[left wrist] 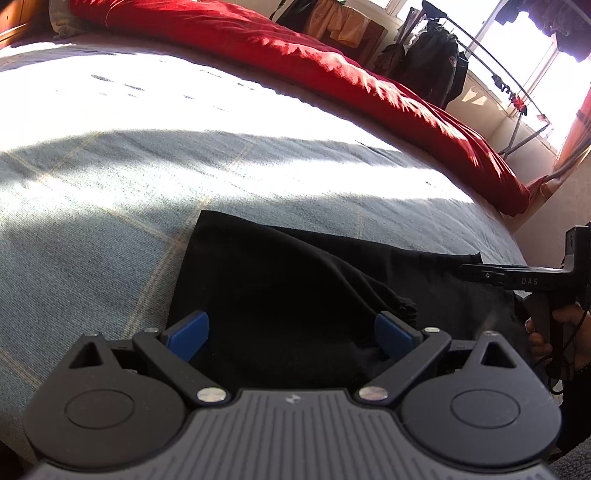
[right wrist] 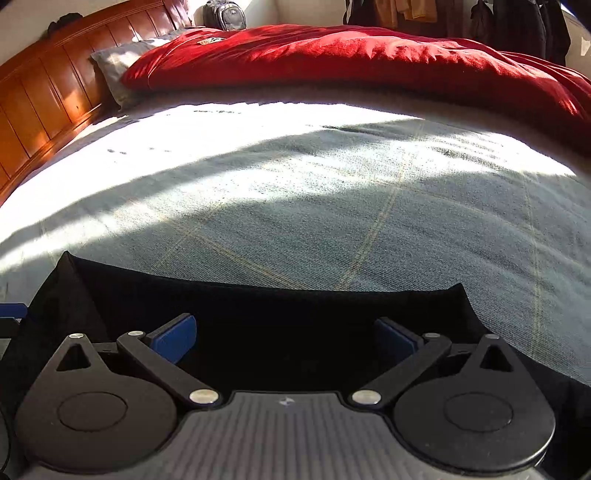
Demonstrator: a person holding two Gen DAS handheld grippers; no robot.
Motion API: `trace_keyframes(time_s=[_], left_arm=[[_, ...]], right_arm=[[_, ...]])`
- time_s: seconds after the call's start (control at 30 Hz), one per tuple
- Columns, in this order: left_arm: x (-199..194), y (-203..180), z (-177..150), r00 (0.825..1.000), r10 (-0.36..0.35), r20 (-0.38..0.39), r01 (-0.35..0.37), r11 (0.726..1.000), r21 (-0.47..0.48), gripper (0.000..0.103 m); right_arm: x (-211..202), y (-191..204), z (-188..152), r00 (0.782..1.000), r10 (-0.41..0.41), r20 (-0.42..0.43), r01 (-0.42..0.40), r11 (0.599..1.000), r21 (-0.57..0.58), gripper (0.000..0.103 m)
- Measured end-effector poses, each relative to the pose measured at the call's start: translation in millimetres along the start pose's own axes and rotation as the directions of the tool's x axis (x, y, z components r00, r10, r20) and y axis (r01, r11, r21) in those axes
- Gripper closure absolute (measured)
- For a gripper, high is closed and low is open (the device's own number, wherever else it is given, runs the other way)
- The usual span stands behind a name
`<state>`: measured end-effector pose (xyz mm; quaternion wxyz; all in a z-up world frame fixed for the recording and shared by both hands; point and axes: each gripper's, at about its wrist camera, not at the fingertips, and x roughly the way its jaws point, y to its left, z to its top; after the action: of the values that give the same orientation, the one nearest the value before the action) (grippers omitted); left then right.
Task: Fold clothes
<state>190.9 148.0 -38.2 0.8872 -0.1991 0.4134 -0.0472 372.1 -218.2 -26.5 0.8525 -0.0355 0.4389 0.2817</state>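
Black garment (left wrist: 280, 288) flat on grey-blue bedspread (left wrist: 110, 206), near edge; red duvet (right wrist: 351, 59) beyond, wooden headboard (right wrist: 40, 107) behind. Left gripper (left wrist: 290, 334) and right gripper (right wrist: 286, 339) both spread wide, grasping nothing.

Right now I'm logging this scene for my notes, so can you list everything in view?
garment: one, black, near edge of the bed, under both grippers
bedspread: one, pale blue-grey, covers the bed
duvet: one, red, heaped along the far side
pillow: one, grey, by the headboard
headboard: one, brown wood, left end
backpack: one, grey, beyond the bed
hanging clothes: several, mostly dark, on a rack by the window
left gripper: open
right gripper: open
hand: one, holding the right gripper
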Motion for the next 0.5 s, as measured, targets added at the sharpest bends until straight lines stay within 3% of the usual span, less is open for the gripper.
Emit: trace_keyframes(time_s=[0.3,0.5], left_arm=[[-2.3,-27.9,-9.8,1.000,-0.011,-0.004,0.011,0.997,0.075,0.007],[-3.0,-43.4,-18.4,0.998,-0.054,-0.012,0.055,0.989,0.138,0.007]], right_arm=[[-32.9,13.8,-26.2,0.990,0.141,0.006,-0.141,0.990,0.031,0.000],[-53.9,25.1,-54.1,0.985,0.174,0.021,-0.175,0.983,0.051,0.000]])
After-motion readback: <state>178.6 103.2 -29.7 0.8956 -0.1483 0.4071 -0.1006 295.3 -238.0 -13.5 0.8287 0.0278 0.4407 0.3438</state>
